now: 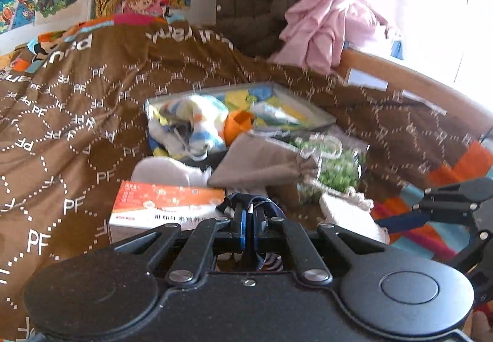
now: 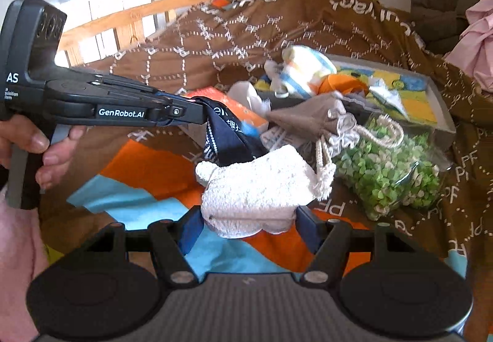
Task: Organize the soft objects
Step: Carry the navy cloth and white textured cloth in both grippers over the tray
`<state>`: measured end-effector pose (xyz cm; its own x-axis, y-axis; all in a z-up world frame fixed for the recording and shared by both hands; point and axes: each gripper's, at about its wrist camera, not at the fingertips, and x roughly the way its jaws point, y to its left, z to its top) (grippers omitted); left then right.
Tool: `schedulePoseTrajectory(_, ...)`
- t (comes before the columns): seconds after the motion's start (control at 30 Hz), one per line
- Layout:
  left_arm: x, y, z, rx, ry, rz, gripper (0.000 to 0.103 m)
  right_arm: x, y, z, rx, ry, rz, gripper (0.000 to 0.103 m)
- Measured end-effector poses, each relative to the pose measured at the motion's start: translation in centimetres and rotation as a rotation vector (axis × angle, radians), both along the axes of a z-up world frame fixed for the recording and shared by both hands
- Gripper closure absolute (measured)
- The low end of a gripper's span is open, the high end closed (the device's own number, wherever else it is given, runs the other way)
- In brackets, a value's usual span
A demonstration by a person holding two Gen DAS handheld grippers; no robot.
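Left gripper [image 2: 200, 109] clamps the navy lanyard strap [image 2: 225, 138], which hangs down-right onto the white fluffy cloth [image 2: 255, 188]. Right gripper [image 2: 246, 226] straddles that cloth (contact unclear), nearer the tray [image 2: 440, 108] beyond.

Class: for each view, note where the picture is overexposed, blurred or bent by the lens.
Left wrist view: window at upper right blown out white; toy and tray smeared by motion blur. Right wrist view: wooden rail bowed by the fisheye; white towel sharp, tray beyond soft.
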<state>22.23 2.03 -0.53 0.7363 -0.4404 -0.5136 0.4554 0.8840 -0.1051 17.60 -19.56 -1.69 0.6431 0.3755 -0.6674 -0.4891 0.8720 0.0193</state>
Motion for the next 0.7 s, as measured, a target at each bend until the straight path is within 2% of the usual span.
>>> schedulePoseTrajectory(0.2, -1.2, 0.6, 1.4, -0.052, -0.041, 0.015, 0.099, -1.5, -0.2, 1.4, 0.038, -0.046, -0.021, 0.033)
schedulePoseTrajectory(0.7, -2.8, 1.7, 2.7, -0.096, -0.097, 0.081, 0.099, -4.8, 0.8, 2.7, 0.051, -0.151, -0.015, 0.033)
